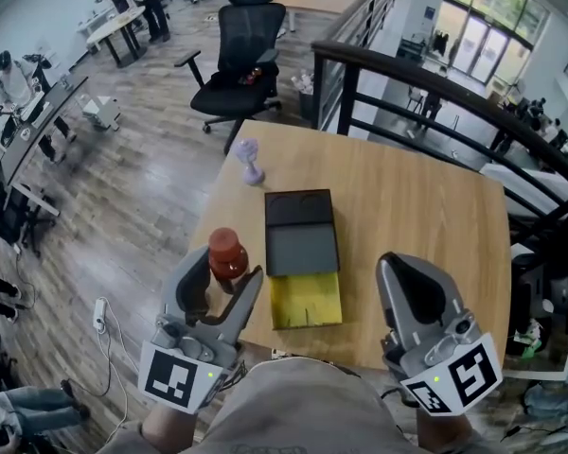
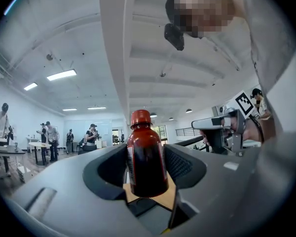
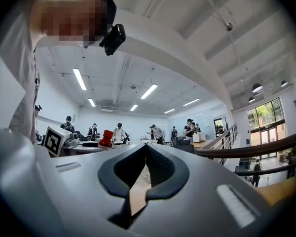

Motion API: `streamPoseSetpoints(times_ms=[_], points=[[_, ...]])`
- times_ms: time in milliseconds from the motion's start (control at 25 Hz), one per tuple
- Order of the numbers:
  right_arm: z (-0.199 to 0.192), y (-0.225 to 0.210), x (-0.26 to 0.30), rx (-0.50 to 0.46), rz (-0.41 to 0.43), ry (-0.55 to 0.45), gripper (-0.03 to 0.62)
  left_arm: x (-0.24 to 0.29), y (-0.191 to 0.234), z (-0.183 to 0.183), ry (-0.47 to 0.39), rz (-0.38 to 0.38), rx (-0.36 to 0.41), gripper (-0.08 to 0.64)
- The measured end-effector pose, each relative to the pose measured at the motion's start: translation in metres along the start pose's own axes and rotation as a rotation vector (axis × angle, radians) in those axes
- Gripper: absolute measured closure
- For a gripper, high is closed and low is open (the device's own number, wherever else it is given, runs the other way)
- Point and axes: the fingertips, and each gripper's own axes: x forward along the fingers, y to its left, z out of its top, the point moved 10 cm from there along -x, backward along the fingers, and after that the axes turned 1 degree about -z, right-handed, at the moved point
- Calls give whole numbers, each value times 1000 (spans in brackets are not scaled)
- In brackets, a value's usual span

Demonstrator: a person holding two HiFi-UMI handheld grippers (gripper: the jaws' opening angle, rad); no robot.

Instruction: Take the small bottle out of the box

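Observation:
The small bottle [image 1: 227, 252], dark red with a red cap, stands upright between the jaws of my left gripper [image 1: 229, 270], which is shut on it above the table's left front edge. From the left gripper view the bottle [image 2: 146, 157] fills the gap, and the pads [image 2: 179, 163] press on its sides. The box [image 1: 302, 246] lies open on the wooden table [image 1: 417, 206], black with a yellow part [image 1: 306, 300] at its near end. My right gripper [image 1: 409, 289] hangs to the right of the box, shut and empty. In its own view the jaws [image 3: 146, 152] meet.
A small purple object [image 1: 250, 162] stands at the table's far left corner. A black office chair [image 1: 239, 62] sits beyond the table, and a dark railing [image 1: 435, 88] runs behind it to the right. People stand at desks far off.

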Motion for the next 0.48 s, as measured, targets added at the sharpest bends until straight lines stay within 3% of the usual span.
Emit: streamPoseSetpoints(times_ms=[320, 480], points=[[-9, 7, 0, 22, 2, 27, 581, -16, 2, -13, 49, 49, -27, 331], [-11, 8, 1, 19, 13, 37, 581, -17, -3, -15, 112, 26, -16, 331]])
